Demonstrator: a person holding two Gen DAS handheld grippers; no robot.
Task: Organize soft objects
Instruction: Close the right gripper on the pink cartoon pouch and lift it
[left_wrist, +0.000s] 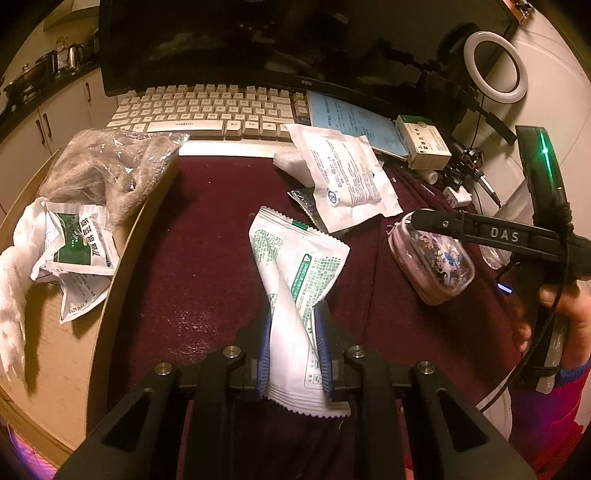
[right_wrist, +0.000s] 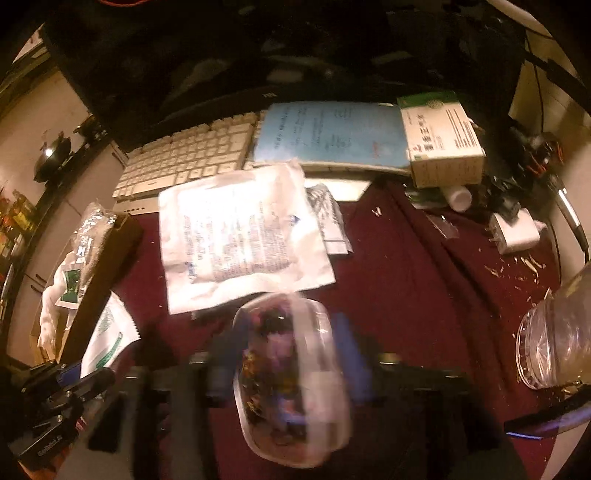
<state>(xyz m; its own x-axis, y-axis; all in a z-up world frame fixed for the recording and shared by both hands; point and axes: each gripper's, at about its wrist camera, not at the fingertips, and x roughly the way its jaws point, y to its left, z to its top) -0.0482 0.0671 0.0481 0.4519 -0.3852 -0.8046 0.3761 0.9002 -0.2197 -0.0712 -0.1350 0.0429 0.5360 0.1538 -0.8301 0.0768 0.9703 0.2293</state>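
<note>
Left wrist view: the left gripper (left_wrist: 293, 347) is closed on one white sachet with green print (left_wrist: 295, 280), its blue pads pinching the sachet's twisted lower half above a dark red cloth (left_wrist: 207, 258) that covers the desk. To the left sits one cardboard box (left_wrist: 122, 258). Inside it lie one grey fluffy item in clear wrap (left_wrist: 107, 166), one green and white packet (left_wrist: 75, 243) and a mass of white cotton (left_wrist: 14, 280). Beyond the sachet, near the middle of the cloth, one white gauze pack with blue print (left_wrist: 347, 177) rests partly over a smaller dark printed packet (left_wrist: 303, 199), with one white wad (left_wrist: 291, 162) touching its far left edge.

At the right, the right gripper (left_wrist: 424, 218) reaches in, with one clear pouch of small colourful pieces (left_wrist: 432, 262) at its tips. The person's hand (left_wrist: 565, 314) grips its handle. From this side the jaws cannot be seen clearly.

Right wrist view, blurred: the clear pouch (right_wrist: 291, 384) stands between the two blue fingers, which press in on either side, so the right gripper (right_wrist: 291, 354) appears to be gripping it. The gauze pack (right_wrist: 240, 236) lies just beyond.

Along the back of the desk are one beige keyboard (left_wrist: 207, 110), one dark monitor (left_wrist: 258, 44), one blue booklet (left_wrist: 354, 122), one white and green medicine carton (left_wrist: 424, 142) and one lit ring light (left_wrist: 495, 70). One white charger plug (right_wrist: 517, 232) lies at the right, and one clear plastic cup (right_wrist: 554, 343) stands nearer the right edge.
</note>
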